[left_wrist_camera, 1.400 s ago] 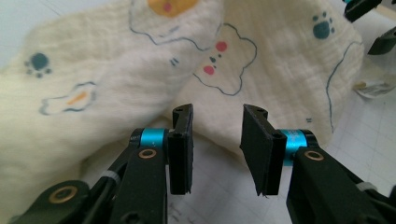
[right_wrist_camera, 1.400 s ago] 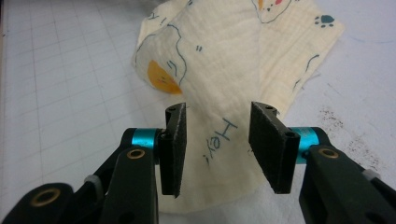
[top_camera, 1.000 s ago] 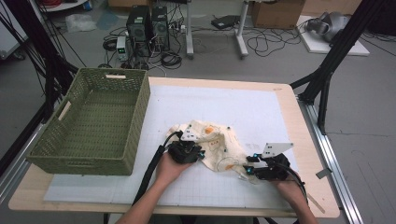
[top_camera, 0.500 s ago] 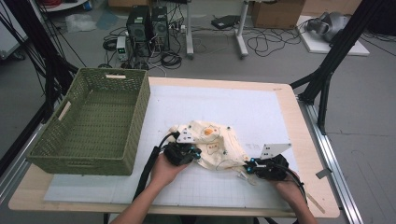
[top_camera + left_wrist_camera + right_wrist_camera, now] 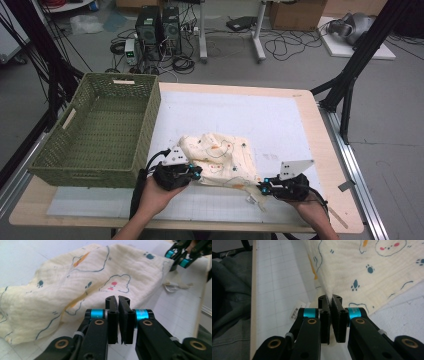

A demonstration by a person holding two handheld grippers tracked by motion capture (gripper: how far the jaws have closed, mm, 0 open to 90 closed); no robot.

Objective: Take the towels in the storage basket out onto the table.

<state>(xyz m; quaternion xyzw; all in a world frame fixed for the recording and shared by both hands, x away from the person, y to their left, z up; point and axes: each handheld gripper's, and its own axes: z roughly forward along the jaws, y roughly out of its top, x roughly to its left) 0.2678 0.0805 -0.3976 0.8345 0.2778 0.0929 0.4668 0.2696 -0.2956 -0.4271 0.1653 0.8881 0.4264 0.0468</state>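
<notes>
Both pairs of jaws are pressed together. Your right gripper (image 5: 331, 298) is clamped on a corner of the cloth (image 5: 220, 160), whose fabric runs straight down into the slit between the jaws in the right gripper view. Your left gripper (image 5: 118, 300) is clenched too, but in its own view the jaw tips show no fabric between them, and the cloth (image 5: 82, 290) lies just beyond them toward 12 o'clock; from above you cannot tell whether the tips touch its edge.

Several things are hard to read. In the high view your hands cover most of each gripper, and the grey plates hide the jaw tips, so the grip itself cannot be judged there. The cloth's underside and its folded-under edges are out of sight. A small white label (image 5: 296, 311) sits at 9 o'clock of the right gripper's jaws, its print too small to make out. A dark garment fills the left edge of that view, cut off by the frame.

On the table (image 5: 305, 107), the cream printed cloth is bunched near the front edge, between your two grippers: the left gripper (image 5: 192, 172) at its 8 o'clock, the right gripper (image 5: 262, 189) at its 4 o'clock. A green woven basket (image 5: 102, 130) stands at the cloth's 9 o'clock, just apart from it.
</notes>
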